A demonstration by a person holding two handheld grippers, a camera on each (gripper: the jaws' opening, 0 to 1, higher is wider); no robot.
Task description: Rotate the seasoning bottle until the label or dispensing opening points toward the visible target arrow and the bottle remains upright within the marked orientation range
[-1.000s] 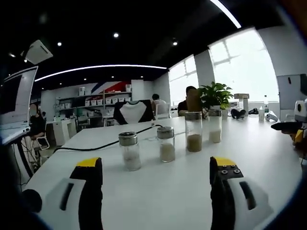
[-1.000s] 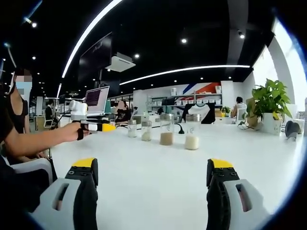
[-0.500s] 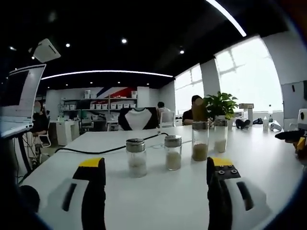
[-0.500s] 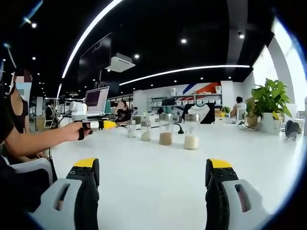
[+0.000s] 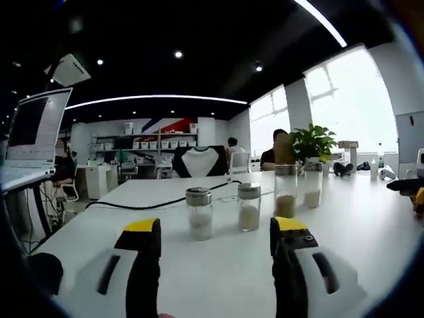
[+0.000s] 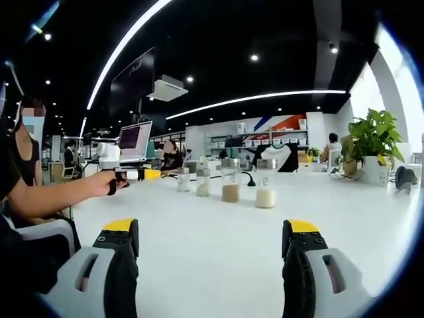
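Moved closer with the left tool [image 5: 215,228], jaws narrowed but spread, toward the nearest bottle [image 5: 199,213] on the table [image 5: 371,218]; nothing gripped, rotation unstarted.

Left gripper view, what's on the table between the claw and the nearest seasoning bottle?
Nothing: in the left gripper view, only bare white table lies between the open left claw and the nearest seasoning bottle, which stands upright first in a row of four.
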